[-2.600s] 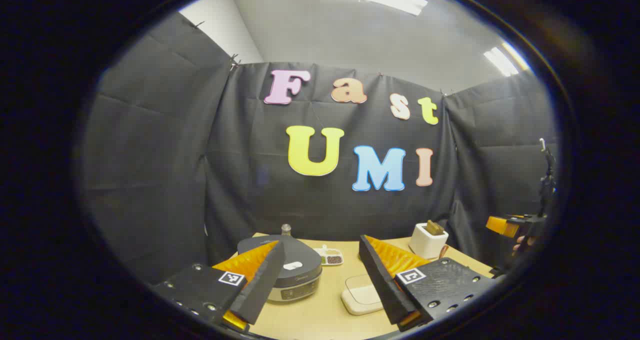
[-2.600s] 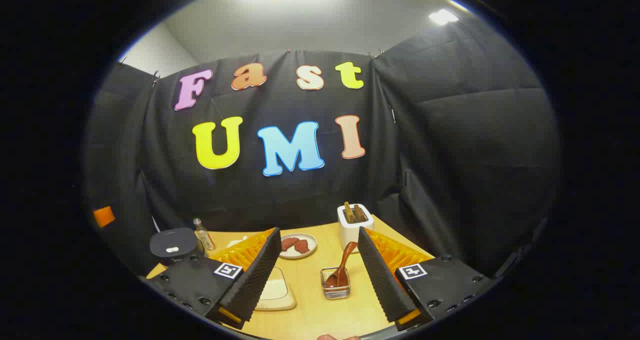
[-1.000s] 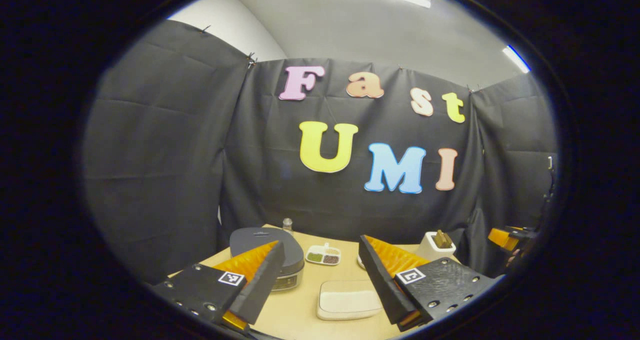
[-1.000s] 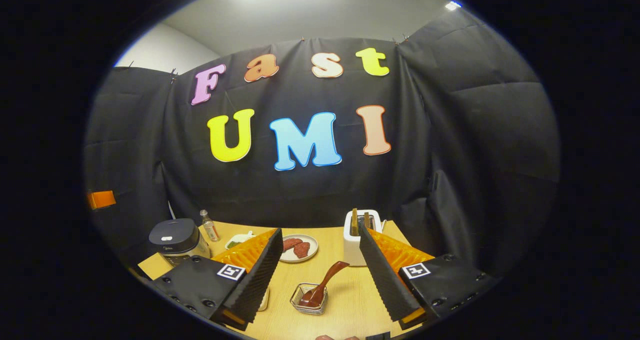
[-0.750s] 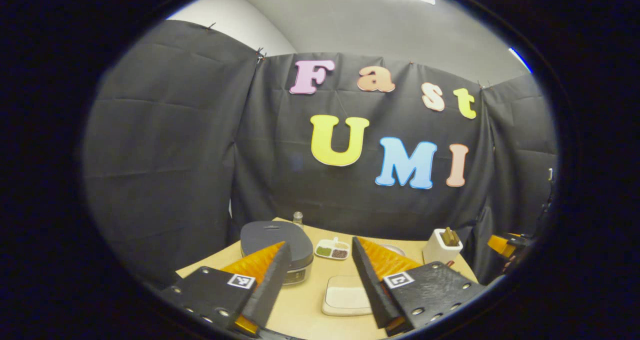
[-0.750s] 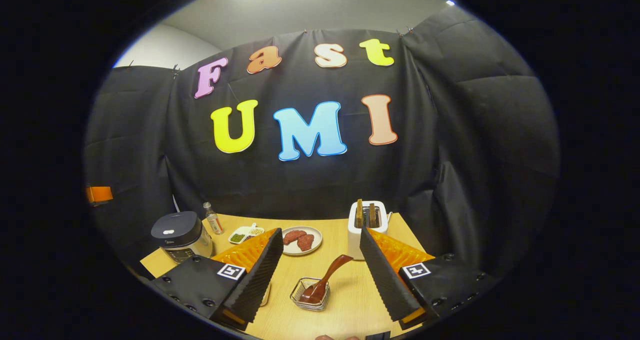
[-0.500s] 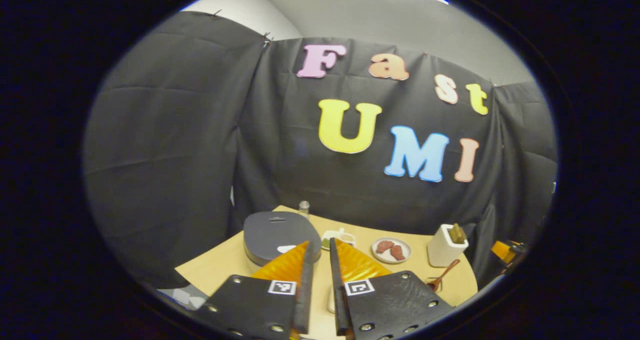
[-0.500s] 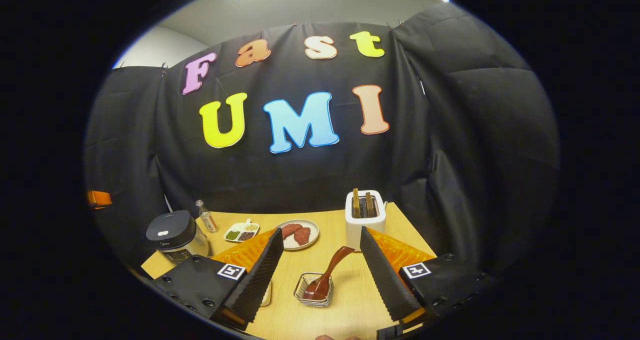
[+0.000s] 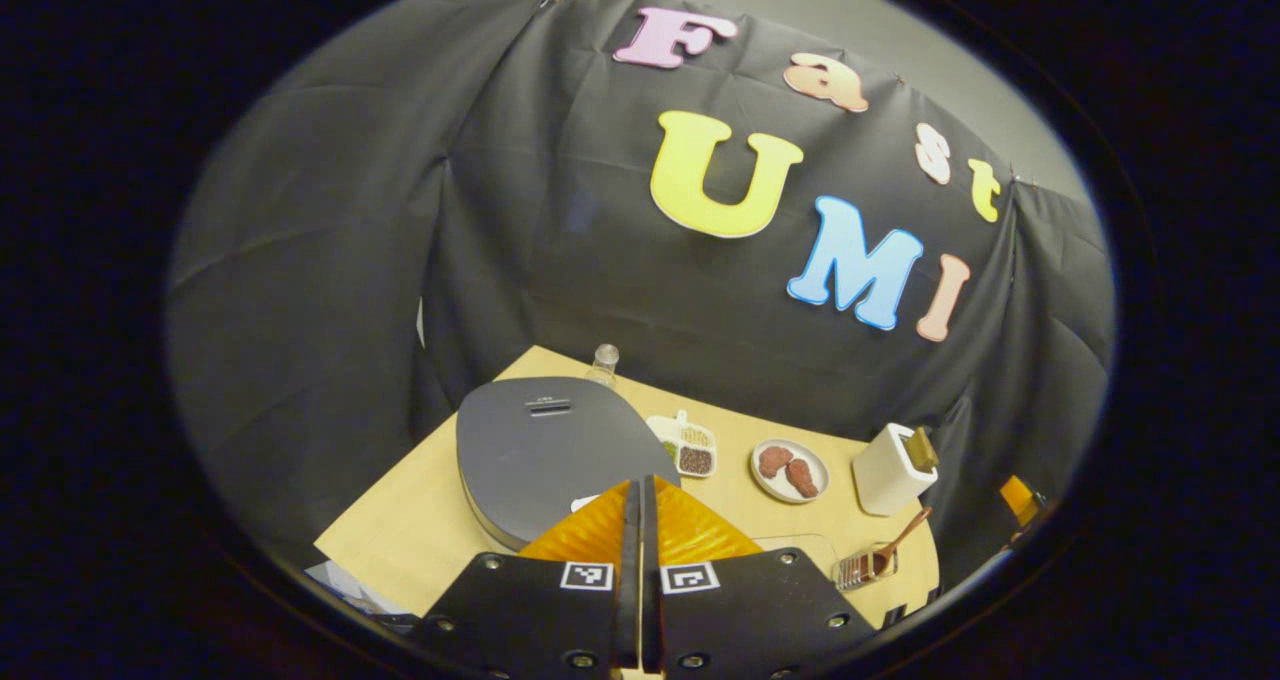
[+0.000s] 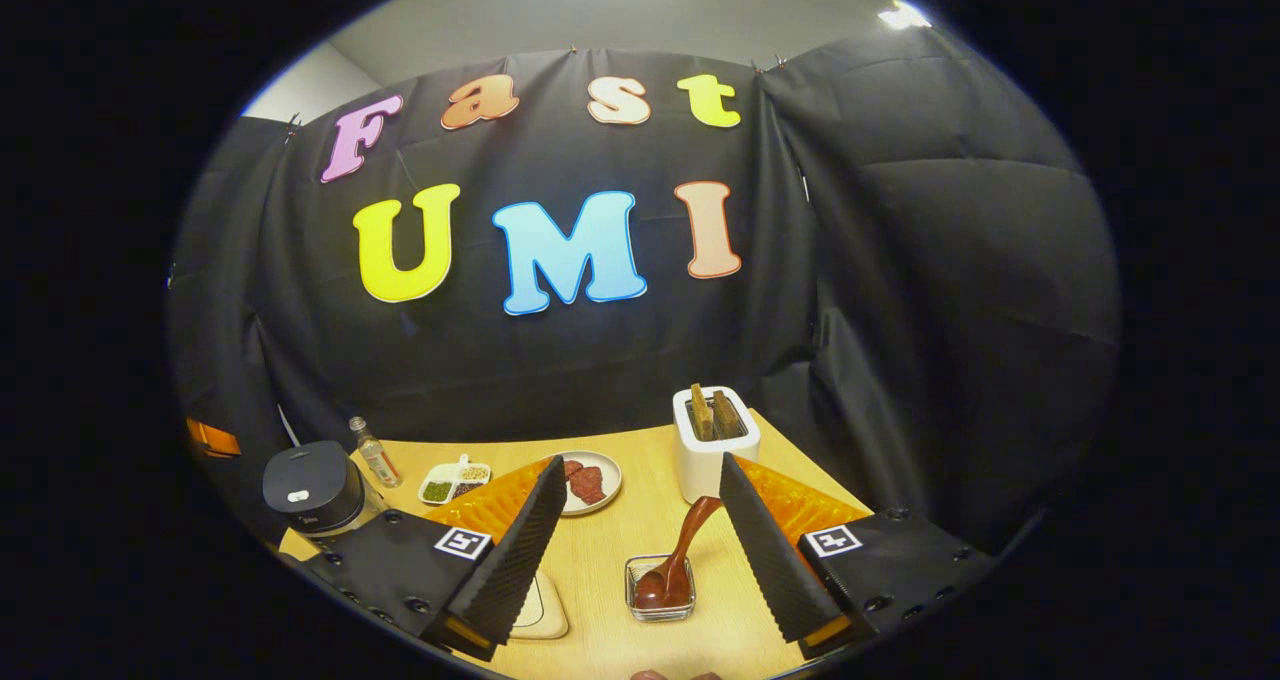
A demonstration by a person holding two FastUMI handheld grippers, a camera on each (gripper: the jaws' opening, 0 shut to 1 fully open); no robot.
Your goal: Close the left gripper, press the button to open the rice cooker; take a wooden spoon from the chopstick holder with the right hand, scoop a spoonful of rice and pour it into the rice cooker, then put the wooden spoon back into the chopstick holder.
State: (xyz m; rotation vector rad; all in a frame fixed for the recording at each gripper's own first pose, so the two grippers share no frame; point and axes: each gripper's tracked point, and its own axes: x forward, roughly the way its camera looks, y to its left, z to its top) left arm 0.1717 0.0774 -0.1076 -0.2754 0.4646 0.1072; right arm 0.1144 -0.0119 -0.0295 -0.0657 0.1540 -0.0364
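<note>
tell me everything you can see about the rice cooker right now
The rice cooker is a squat, rounded appliance with a dark grey matte lid and a paler, shiny body. Its lid is down and flat, with a small slot near the back and a white button toward the front. It stands upright at the table's left rear corner, beside a small clear bottle. The left gripper, fingers together, hovers over its front edge; contact is unclear.

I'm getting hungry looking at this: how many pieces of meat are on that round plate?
2. Both lie side by side on the round plate at the table's middle: the left piece of meat and the right piece of meat, touching or nearly so. Nothing seems hidden beneath them.
</note>
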